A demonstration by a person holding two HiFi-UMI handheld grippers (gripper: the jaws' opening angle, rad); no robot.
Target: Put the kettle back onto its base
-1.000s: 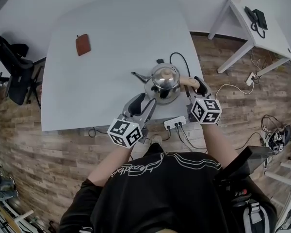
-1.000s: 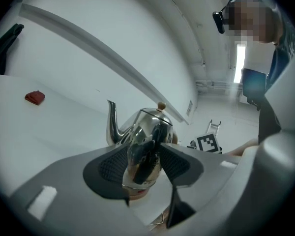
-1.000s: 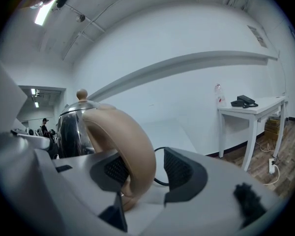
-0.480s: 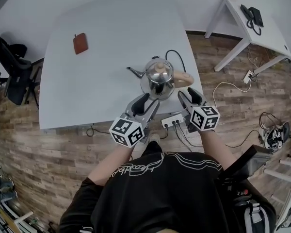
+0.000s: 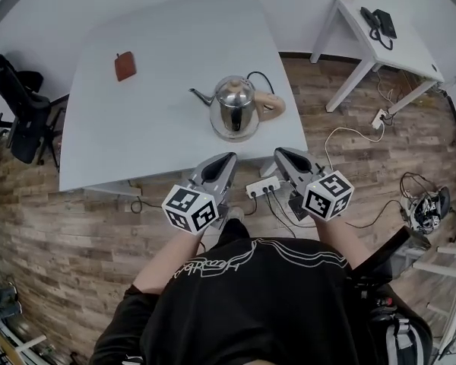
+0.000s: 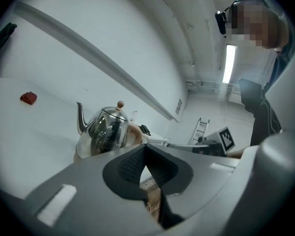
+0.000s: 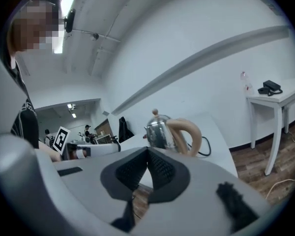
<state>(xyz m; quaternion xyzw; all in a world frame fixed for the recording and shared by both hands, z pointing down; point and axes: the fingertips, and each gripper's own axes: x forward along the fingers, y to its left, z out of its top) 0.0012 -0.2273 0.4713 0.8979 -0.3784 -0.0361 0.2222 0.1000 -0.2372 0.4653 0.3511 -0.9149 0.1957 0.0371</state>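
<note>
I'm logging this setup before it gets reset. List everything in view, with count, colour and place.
kettle: one, shiny steel with tan handle, on the table near its front edge
table: one, pale grey, centre
small flat item: one, reddish brown, on the table's far left part
cord: one, black, on the table behind the kettle
power strip: one, white, below the table's front edge
chair: one, black, left of the table
side table: one, white, far right
black device: one, on the side table
left gripper: grey, jaws just closed, empty
right gripper: grey, jaws just closed, empty
</note>
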